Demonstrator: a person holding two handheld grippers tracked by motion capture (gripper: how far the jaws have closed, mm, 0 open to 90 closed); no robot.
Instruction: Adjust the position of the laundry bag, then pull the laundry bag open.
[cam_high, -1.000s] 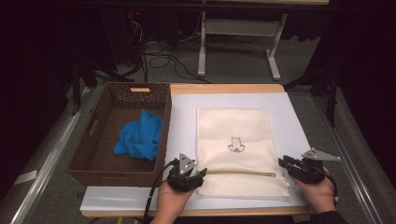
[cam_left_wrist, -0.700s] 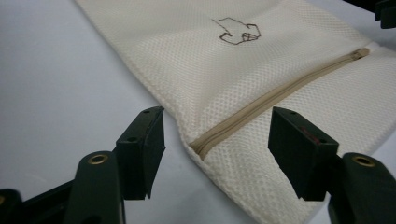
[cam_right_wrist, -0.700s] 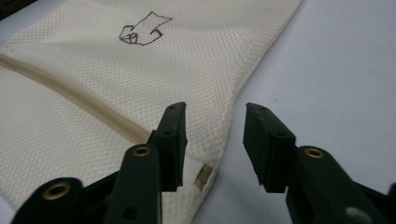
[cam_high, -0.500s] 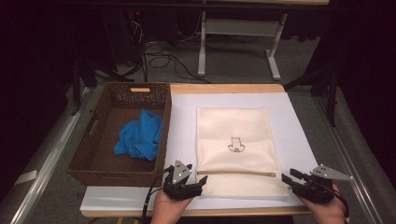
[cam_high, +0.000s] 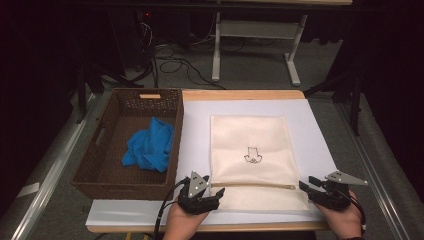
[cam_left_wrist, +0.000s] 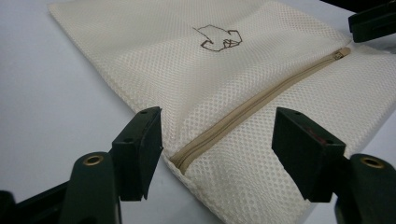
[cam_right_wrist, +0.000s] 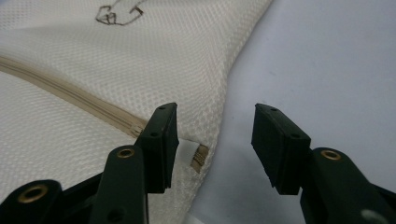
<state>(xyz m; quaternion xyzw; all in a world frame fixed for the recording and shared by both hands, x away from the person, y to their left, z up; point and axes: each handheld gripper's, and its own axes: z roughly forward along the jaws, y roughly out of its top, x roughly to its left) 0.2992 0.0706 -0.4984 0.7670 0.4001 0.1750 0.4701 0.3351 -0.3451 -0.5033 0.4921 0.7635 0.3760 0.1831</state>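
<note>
Mesh laundry bag (cam_high: 252, 160): cream, flat on the worktop (cam_high: 310, 125), zip parallel to the front edge. Left gripper (cam_high: 210, 195) at its front-left corner, right gripper (cam_high: 307, 186) at front-right; both jaws parted, just opened, gripping nothing. Wicker basket (cam_high: 100, 165) along the left edge.

Left gripper (cam_left_wrist: 217, 154) jaws apart, just opened, straddling zipper (cam_left_wrist: 252, 109) end of mesh bag (cam_left_wrist: 154, 60); apparently not gripping.
</note>
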